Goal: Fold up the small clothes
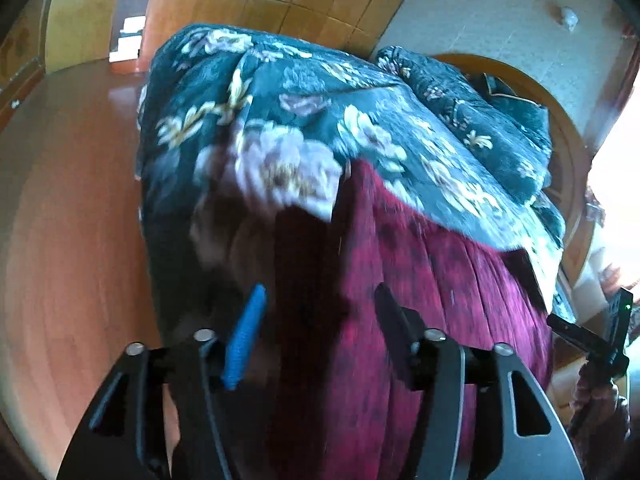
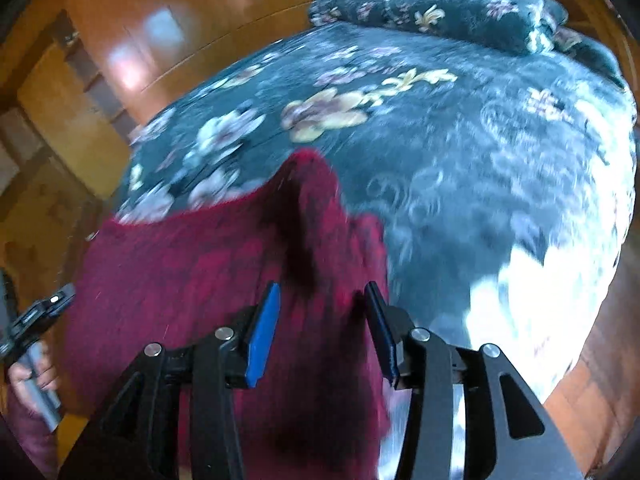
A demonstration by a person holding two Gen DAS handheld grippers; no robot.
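A: Left wrist view: the left claw (image 1: 320,312) has its fingers spread wide, and the dark red garment (image 1: 420,300) lies between and under them. Nothing is pinched that I can see.

B: Same on my side. The right claw (image 2: 324,312) is open too, its blue pads apart over the garment's near part. The cloth lies on the bed (image 2: 460,140), on the dark flowered bedspread, near the bed's front edge (both views are smeared, so fine folds are hard to read).

A: There is a raised ridge or crease in the cloth ahead of your claw. Is that a fold?

B: I cannot tell. It may be a hump in the fabric. My guess is we are early: the garment looks spread but not yet folded, and both claws are poised to take hold.

A: So the next move, as I judge it, calls for each claw to close on an edge or corner on its own side, then carry that edge across evenly.

B: Agreed. The knit looks soft and thick, so a shallow pinch might slip. A pillow (image 2: 432,8) lies well apart at the far end, no obstacle.
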